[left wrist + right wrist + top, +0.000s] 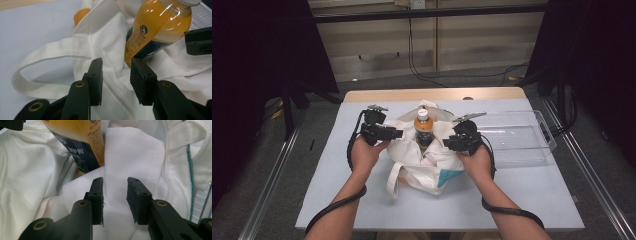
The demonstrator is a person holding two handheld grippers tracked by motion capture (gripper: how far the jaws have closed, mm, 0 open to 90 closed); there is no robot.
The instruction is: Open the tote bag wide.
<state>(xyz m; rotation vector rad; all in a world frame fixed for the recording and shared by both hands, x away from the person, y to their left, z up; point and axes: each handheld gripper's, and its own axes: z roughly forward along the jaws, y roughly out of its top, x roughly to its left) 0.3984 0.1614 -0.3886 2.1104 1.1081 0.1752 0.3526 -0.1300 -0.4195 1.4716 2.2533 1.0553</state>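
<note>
A white cloth tote bag lies in the middle of the table with a bottle of orange drink, white-capped, standing in its mouth. My left gripper is at the bag's left rim, level and pointing at the bottle. In the left gripper view its jaws stand apart over the cloth, just below the bottle, pressing on nothing. My right gripper is at the bag's right rim. Its jaws are open over a fold of cloth, with the bottle beyond.
A clear plastic tray sits on the table's right side, close to my right hand. The bag's strap loops out over the pale grey table. Dark curtains flank the table and cables run across the floor behind.
</note>
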